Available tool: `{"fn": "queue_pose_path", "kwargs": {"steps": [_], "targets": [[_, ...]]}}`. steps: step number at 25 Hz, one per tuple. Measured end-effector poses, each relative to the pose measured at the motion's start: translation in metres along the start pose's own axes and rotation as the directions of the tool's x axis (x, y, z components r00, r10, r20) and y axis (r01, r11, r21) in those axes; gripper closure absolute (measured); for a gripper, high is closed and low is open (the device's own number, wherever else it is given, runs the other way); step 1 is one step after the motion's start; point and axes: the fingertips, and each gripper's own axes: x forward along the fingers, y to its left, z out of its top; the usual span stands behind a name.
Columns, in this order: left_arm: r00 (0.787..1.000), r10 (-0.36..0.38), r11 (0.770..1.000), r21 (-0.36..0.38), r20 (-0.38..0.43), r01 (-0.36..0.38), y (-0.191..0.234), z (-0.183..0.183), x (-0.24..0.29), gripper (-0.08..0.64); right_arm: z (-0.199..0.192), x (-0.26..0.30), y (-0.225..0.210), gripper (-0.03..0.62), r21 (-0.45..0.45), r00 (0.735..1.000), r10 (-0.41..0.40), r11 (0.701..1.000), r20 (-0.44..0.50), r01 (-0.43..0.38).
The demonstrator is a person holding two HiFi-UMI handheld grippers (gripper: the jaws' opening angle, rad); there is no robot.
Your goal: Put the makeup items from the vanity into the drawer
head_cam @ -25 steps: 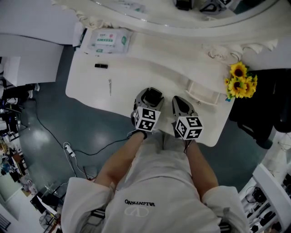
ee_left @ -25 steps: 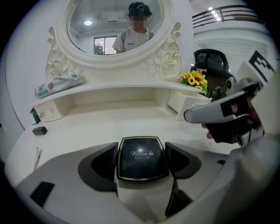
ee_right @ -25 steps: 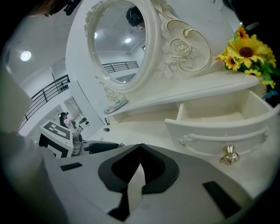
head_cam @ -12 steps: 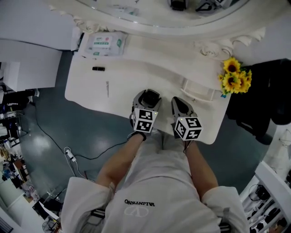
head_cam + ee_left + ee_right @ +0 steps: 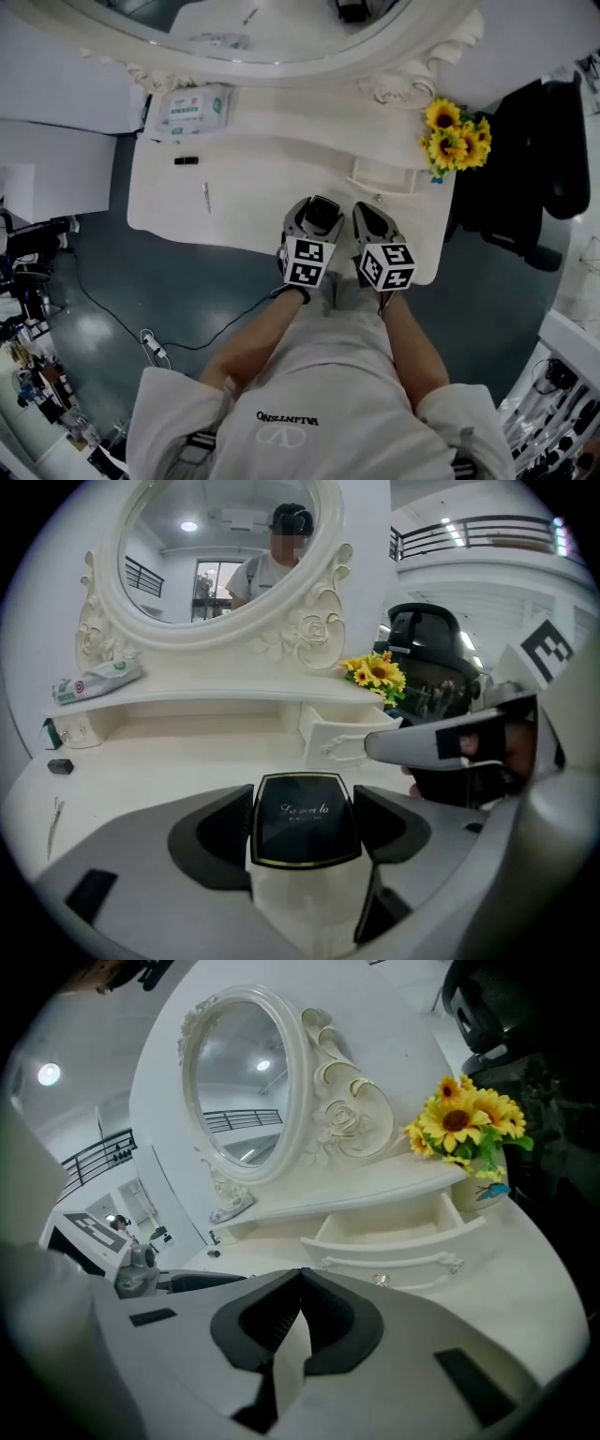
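My left gripper [image 5: 302,803] is shut on a black square compact [image 5: 302,825] with a gold rim, which its pads clasp from both sides. In the head view this gripper [image 5: 317,214] hangs over the vanity's front edge, with the compact [image 5: 322,216] dark between its jaws. Right beside it, my right gripper [image 5: 371,221] has its jaws together with nothing in them; its tips [image 5: 300,1277] meet. The small drawer [image 5: 386,178] stands pulled out just beyond both grippers, and it [image 5: 398,1230] looks bare inside. On the vanity top's left lie a small black item [image 5: 186,160] and a thin stick [image 5: 206,197].
A pack of wipes [image 5: 190,107] lies on the shelf at the back left. Sunflowers [image 5: 454,141] stand at the right end, next to the drawer. The oval mirror [image 5: 217,550] rises behind the shelf. A black chair [image 5: 525,169] stands to the right of the vanity, and cables lie on the floor [image 5: 141,309].
Both grippers have shifted right along the vanity's front, nearer the open drawer. The left one still holds the compact, and the right one is still closed.
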Motion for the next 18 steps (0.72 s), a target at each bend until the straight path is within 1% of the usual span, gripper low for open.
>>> {"fn": "queue_pose_path", "kwargs": {"steps": [5,10,12,18], "targets": [[0.999,-0.052,0.998,0.030,0.012,0.052,-0.034,0.008,0.003,0.226,-0.003,-0.023,-0.019,0.580,0.022,0.998,-0.053,0.998,0.024,0.052],[0.996,-0.087,0.994,0.066,0.021,0.086,-0.057,0.016,0.004,0.225,-0.003,-0.044,-0.030,0.580,0.040,0.994,-0.094,0.995,0.050,0.092],[0.995,-0.096,0.992,0.081,0.029,0.094,-0.065,0.022,0.004,0.225,0.000,-0.051,-0.036,0.580,0.046,0.992,-0.106,0.994,0.062,0.103],[0.993,-0.107,0.990,0.096,0.051,0.102,-0.081,0.035,0.002,0.227,0.010,-0.063,-0.047,0.580,0.054,0.987,-0.122,0.992,0.099,0.118]]}}
